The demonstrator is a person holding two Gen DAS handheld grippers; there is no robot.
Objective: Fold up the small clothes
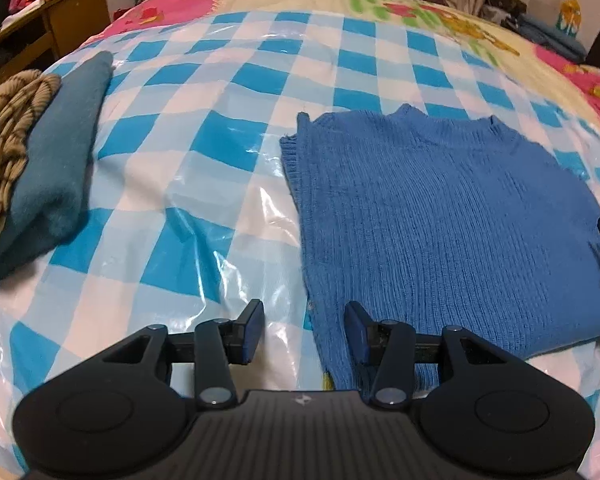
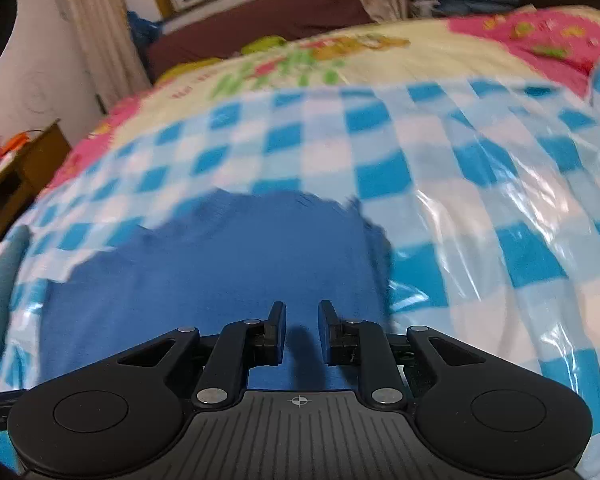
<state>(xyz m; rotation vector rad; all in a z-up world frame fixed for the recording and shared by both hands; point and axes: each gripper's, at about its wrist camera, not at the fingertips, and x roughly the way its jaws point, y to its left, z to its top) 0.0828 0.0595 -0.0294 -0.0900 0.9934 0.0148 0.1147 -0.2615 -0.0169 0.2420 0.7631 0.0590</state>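
A small blue knit sweater (image 1: 440,220) lies flat, partly folded, on a blue-and-white checked plastic sheet (image 1: 204,168), neck toward the far side. My left gripper (image 1: 304,332) is open and empty, its jaws straddling the sweater's near left edge just above the sheet. In the right wrist view, which is blurred, the same sweater (image 2: 220,272) fills the middle. My right gripper (image 2: 302,332) hovers over it with its jaws a small way apart, holding nothing.
A folded teal garment (image 1: 64,152) and a striped beige knit (image 1: 4,136) lie stacked at the left of the sheet. A wooden desk (image 1: 48,20) stands at the far left. A cartoon-print bedspread (image 1: 400,12) lies beyond the sheet.
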